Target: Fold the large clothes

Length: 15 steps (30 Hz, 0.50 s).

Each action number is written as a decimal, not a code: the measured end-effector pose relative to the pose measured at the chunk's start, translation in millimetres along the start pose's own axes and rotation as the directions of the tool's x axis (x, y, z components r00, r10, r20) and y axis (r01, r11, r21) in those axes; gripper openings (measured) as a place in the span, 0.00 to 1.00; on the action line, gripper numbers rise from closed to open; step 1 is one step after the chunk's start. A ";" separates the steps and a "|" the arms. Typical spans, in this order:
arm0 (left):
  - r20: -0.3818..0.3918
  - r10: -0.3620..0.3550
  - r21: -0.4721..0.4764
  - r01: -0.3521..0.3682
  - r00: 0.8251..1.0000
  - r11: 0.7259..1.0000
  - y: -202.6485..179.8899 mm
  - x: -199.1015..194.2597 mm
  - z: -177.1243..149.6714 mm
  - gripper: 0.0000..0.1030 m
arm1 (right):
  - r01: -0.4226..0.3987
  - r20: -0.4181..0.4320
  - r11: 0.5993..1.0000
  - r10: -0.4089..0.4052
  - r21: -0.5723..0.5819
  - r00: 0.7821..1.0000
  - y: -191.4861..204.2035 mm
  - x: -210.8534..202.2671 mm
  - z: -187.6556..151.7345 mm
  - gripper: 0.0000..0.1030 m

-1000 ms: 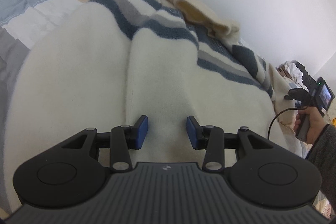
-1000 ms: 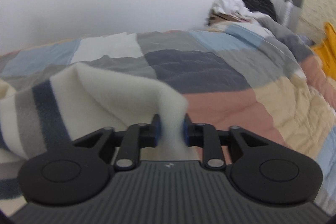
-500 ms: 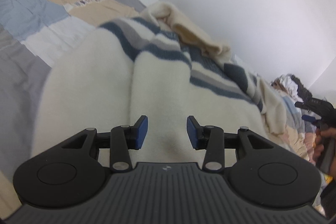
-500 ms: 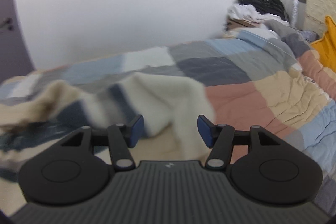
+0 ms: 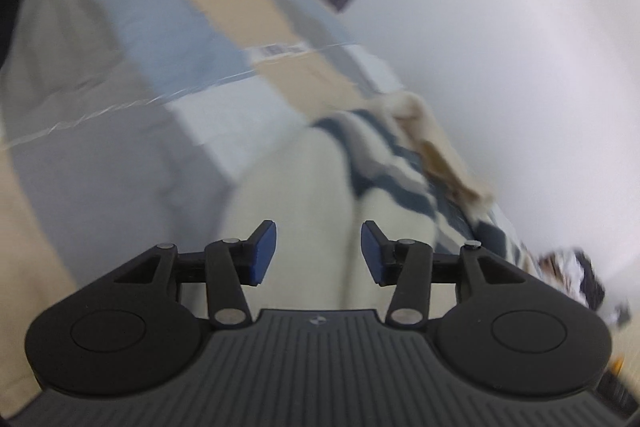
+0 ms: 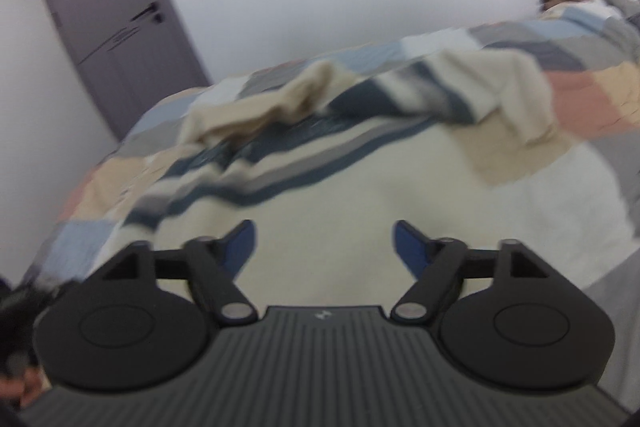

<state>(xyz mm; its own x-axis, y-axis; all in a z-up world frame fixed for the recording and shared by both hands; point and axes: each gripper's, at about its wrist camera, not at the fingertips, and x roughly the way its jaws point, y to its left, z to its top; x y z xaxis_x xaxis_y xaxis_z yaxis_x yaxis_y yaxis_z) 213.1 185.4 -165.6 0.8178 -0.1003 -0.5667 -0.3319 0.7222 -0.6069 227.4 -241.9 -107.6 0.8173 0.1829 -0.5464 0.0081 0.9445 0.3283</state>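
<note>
Left gripper (image 5: 318,253) is tipped down toward the bed, blue pads parted about halfway and nothing between them; its jaws have just been opening a touch. Ahead of those jaws and just below them lies the sweater (image 5: 304,195), cream with dark blue and grey stripes, its plain cream body nearest the pads and the striped part running away up and to the right along the white wall (image 5: 520,67). Off to the left of the jaws is the patchwork quilt (image 5: 160,39), blurred. Over to the right gripper (image 6: 324,243): angled down too, jaws spread wide, and they have just been opening, with no cloth caught between them. The sweater (image 6: 340,195) sits straight ahead of them, long axis running left to right across the bed, stripes slanting up to the right, one sleeve (image 6: 516,95) flopped over on the right side. A grey door (image 6: 108,19) stands far left.
</note>
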 end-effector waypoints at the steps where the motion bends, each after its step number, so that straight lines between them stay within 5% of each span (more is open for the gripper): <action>1: -0.016 0.010 -0.033 -0.010 1.000 0.999 7.4 2.5 1.8 0.52 | -0.005 -0.005 1.000 0.005 -0.002 1.000 0.7 -0.5 -5.8 0.86; 13: -0.106 0.169 -0.050 -0.175 0.980 0.983 27.8 42.6 -7.8 0.53 | 0.050 -0.104 0.992 -0.038 0.114 0.994 -34.9 12.9 -38.1 0.86; 15: -0.120 0.159 -0.050 -0.166 0.980 0.985 28.3 46.7 -9.2 0.42 | 0.065 -0.118 0.990 -0.050 0.126 0.992 -40.4 19.1 -39.6 0.86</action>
<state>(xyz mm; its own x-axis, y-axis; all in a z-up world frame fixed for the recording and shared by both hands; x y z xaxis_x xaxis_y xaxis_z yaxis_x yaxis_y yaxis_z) 237.6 194.8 -214.4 0.6920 -0.0659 -0.7189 -0.4862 0.6936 -0.5316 219.9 -265.9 -161.8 0.7425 0.1664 -0.6488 0.1338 0.9123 0.3871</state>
